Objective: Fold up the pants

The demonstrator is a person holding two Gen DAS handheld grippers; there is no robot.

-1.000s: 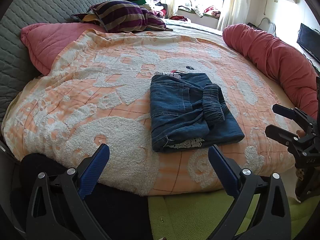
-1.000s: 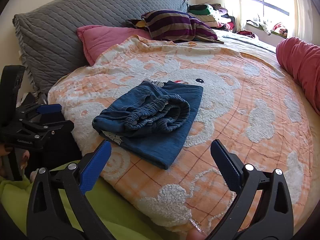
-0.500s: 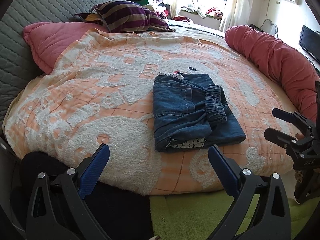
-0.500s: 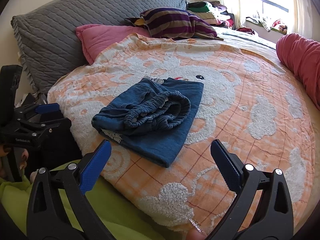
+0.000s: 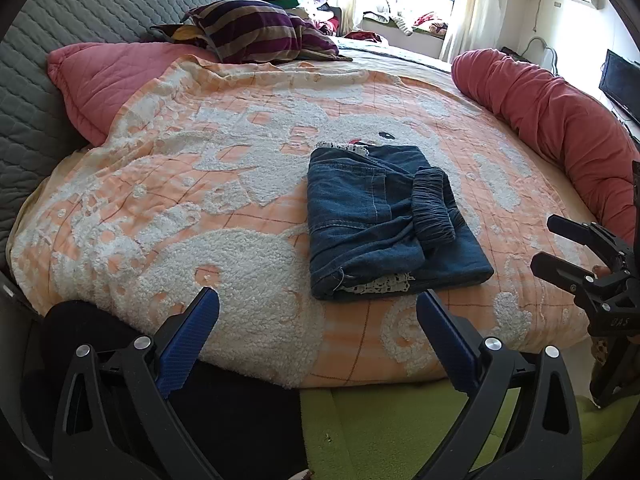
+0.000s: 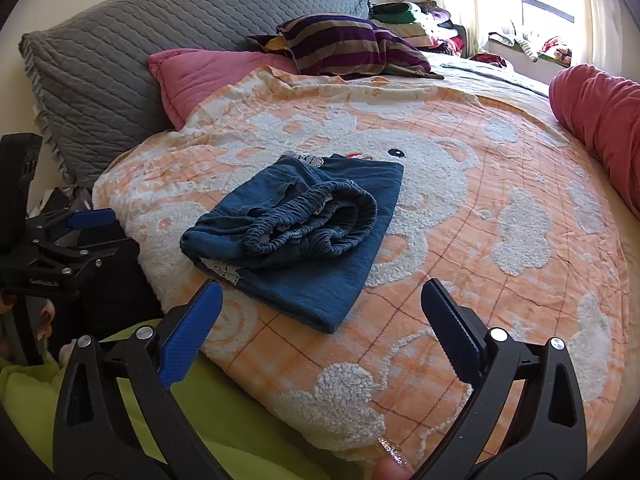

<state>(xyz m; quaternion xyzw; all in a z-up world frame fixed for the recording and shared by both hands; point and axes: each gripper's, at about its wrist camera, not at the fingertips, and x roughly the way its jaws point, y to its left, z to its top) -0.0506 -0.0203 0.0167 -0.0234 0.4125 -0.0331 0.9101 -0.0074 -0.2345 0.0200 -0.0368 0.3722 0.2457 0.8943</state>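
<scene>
The blue denim pants (image 5: 384, 224) lie folded in a compact bundle on the orange and white blanket (image 5: 200, 200), with the elastic waistband on top; they also show in the right wrist view (image 6: 304, 236). My left gripper (image 5: 318, 328) is open and empty, held back over the bed's near edge. My right gripper (image 6: 320, 312) is open and empty, also near the bed's edge, to the right of the pants. Each gripper shows in the other's view: the right one (image 5: 560, 248), the left one (image 6: 80, 232).
A grey quilted headboard cushion (image 6: 120, 60), a pink pillow (image 5: 108, 76) and a striped pillow (image 5: 256, 32) lie at the bed's far left. A red bolster (image 5: 560, 120) runs along the right side. Green fabric (image 5: 400, 432) lies below the bed's edge.
Both grippers have drawn slightly back and shifted; the pants sit a little farther off in both views. The pants themselves have not moved. Both grippers stay open.
</scene>
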